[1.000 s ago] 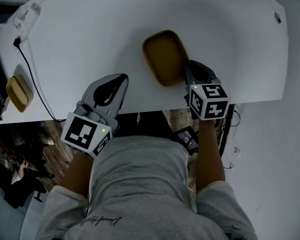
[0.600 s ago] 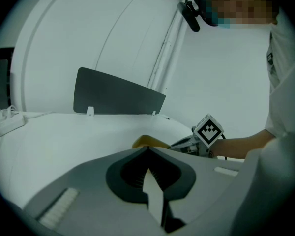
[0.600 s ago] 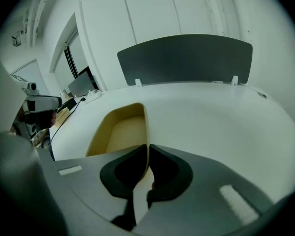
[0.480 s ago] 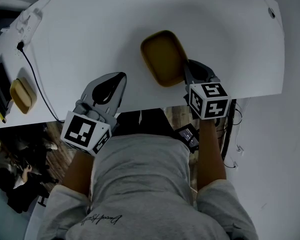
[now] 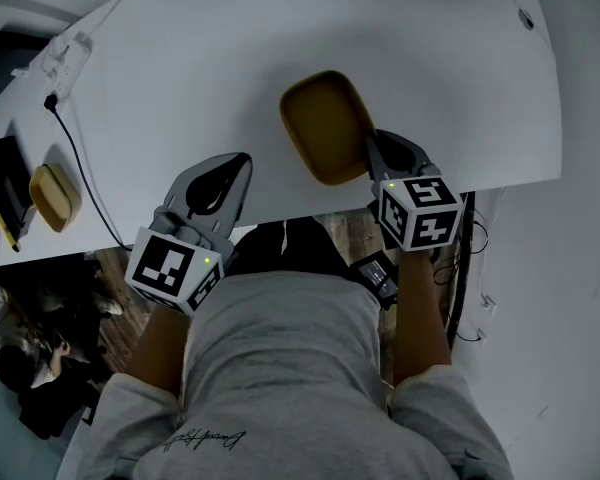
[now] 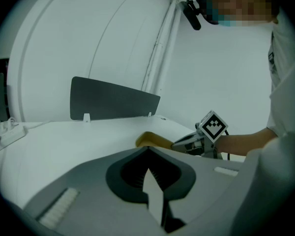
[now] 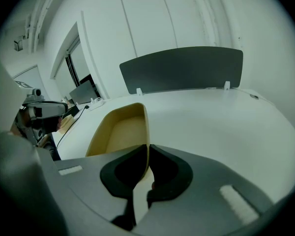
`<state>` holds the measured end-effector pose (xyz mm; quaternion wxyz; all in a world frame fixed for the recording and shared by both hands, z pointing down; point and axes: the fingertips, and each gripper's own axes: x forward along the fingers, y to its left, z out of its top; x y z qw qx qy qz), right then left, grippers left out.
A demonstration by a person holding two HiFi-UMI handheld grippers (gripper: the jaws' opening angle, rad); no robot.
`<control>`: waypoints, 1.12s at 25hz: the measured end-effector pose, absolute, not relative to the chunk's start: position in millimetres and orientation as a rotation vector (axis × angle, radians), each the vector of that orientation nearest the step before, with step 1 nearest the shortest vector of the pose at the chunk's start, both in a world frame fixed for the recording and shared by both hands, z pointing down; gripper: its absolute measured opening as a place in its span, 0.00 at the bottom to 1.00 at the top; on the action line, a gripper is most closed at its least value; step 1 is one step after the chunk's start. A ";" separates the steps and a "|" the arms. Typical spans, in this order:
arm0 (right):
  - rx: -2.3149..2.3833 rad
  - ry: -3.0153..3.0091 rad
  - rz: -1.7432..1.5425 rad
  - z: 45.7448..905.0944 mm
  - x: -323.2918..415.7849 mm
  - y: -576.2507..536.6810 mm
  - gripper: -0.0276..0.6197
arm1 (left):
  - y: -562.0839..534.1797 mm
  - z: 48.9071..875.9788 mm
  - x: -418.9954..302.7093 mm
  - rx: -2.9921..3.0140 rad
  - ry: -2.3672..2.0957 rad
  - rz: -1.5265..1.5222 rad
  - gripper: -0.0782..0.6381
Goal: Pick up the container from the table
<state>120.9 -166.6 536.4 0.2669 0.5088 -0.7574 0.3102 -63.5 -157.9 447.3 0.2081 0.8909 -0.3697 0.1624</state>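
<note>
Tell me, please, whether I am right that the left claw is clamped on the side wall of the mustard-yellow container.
No: it is the right claw that is clamped on the side wall of the mustard-yellow container, as the right gripper view shows. The left claw is shut on nothing.

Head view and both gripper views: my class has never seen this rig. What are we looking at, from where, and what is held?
A person holds a gripper in each hand; there is no robot arm. The head view looks down from the person's head; each gripper view looks along that gripper's jaws. At the white table near edge is an open yellow container. The right gripper is shut on one side wall of it. The left gripper is shut and empty.
</note>
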 end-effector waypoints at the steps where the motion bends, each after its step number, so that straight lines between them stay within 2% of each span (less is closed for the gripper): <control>1: 1.378 -2.047 0.838 533.2 121.8 -164.8 0.09 | -156.8 445.6 -63.9 2.482 -1.031 0.451 0.11; 28: 1.372 -2.166 0.788 436.4 102.9 -134.3 0.09 | -142.6 388.3 -86.6 2.537 -1.121 0.378 0.11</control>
